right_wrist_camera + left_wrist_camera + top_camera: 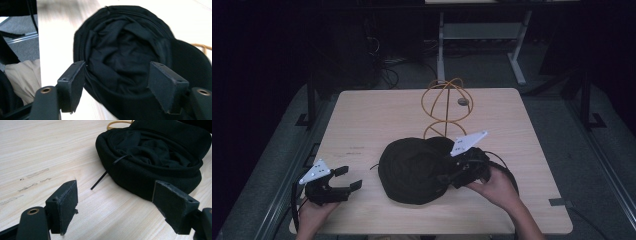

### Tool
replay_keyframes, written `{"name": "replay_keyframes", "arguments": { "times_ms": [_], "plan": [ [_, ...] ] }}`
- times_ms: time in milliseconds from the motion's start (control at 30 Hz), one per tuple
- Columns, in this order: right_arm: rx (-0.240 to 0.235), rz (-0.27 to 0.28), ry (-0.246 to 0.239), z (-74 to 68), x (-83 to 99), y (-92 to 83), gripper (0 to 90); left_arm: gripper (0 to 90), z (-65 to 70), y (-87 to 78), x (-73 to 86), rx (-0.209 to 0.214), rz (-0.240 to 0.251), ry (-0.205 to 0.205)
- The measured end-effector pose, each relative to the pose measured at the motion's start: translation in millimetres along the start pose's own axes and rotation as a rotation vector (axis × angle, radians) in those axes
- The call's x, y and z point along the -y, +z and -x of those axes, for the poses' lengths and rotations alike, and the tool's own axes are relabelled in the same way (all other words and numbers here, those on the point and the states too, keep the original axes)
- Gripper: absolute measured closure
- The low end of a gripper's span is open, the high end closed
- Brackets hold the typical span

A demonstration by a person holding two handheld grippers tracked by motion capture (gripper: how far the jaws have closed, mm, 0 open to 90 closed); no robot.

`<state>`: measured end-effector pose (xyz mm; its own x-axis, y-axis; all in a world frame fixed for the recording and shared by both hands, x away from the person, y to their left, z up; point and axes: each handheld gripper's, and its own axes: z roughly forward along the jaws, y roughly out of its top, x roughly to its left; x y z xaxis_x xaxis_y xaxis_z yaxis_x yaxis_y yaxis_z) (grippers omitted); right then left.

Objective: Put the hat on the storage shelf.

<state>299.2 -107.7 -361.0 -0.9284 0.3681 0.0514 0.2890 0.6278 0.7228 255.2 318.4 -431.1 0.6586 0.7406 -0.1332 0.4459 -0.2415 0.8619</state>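
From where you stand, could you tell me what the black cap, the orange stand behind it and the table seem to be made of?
The black cap looks like soft matte fabric: its lining lies in loose folds and nothing shines. The orange stand appears to be bent wire or thin rod, possibly coated, looped into an open sphere. The table has a pale wood-grain top with a smooth, low-sheen finish; whether solid wood or laminate I cannot tell.
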Motion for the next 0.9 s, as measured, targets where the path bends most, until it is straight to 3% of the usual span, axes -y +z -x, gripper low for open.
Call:
{"name": "replay_keyframes", "arguments": {
  "times_ms": [333, 767, 900],
  "plan": [
    [-0.062, -0.056, -0.070, -12.6, -22.4, 34.6, 33.7, 20.0, -1.3, -0.8, 0.1, 0.001, -0.001, 0.001],
    [-0.132, -0.093, -0.091, -27.1, -37.2, 67.6, 39.0, 19.9, -2.2, -1.3, 0.2, 0.000, 0.010, 0.003],
    [-0.146, -0.136, -0.095, -32.8, -39.2, 82.1, 47.5, 20.0, -1.8, -1.7, 0.1, 0.001, 0.003, -0.002]
  ]
}}
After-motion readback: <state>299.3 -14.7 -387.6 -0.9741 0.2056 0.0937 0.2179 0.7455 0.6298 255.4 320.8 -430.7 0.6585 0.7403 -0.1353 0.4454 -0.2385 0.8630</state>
